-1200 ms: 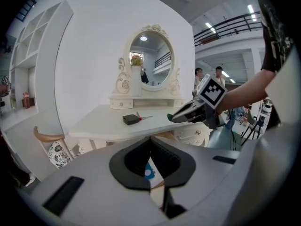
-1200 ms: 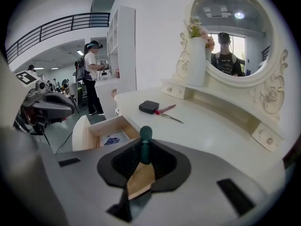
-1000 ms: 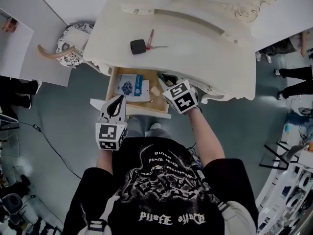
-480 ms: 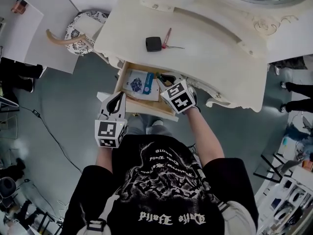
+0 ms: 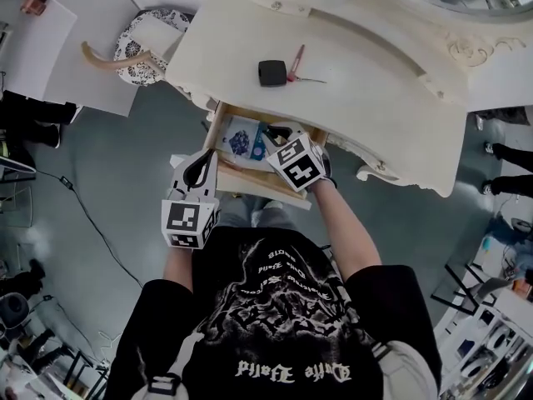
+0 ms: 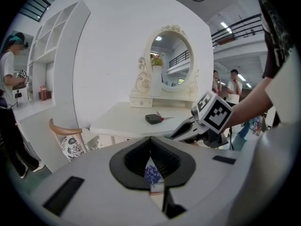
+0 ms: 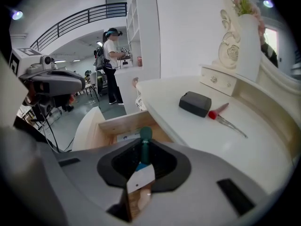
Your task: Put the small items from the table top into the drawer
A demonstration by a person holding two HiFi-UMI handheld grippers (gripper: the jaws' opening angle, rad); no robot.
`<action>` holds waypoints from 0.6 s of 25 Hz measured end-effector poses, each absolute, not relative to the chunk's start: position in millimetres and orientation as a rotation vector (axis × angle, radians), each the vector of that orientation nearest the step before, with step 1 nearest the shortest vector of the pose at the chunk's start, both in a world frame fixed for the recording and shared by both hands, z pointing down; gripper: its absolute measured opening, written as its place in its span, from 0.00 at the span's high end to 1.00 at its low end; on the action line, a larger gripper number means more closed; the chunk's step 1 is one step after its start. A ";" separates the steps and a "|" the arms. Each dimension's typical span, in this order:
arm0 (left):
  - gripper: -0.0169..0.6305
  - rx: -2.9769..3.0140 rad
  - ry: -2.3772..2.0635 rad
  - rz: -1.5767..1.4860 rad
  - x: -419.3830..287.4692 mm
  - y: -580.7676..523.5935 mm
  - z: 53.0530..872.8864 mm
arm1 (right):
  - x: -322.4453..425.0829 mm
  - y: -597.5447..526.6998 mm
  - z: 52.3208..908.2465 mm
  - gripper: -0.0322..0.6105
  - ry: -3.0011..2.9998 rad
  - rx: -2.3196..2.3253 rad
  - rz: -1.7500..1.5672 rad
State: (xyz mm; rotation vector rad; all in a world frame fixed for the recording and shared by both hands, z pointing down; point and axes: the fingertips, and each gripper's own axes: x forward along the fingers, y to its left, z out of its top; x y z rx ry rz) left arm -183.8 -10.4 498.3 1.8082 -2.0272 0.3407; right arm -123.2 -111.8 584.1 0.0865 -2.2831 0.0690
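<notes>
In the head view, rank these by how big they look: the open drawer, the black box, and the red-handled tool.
Largest: open drawer.
Then black box, bulkier.
The red-handled tool comes last, though longer and thinner, so close.

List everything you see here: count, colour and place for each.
dressing table: one, cream, centre
mirror: one, cream frame, on the table's back
drawer: one, wooden, open under the table
box: one, black, on the table top
red-handled tool: one, beside the box
packet: one, blue and white, in the drawer
chair: one, patterned seat, left of the table
tube: one, dark green, above the drawer
left hand-held gripper: white, shut, empty
right hand-held gripper: white, shut on the tube
</notes>
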 end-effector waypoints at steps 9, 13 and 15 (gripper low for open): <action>0.95 1.724 -2.067 0.340 -203.8 -0.3 506.1 | -149.7 -98.7 602.9 0.85 -2.253 -0.006 0.066; 0.95 1.684 -2.085 0.342 -215.2 6.7 508.2 | -163.2 -89.6 610.1 0.85 -2.233 -0.066 0.044; 0.95 1.666 -2.089 0.345 -220.6 9.2 509.7 | -171.3 -85.7 611.3 0.85 -2.230 -0.093 0.031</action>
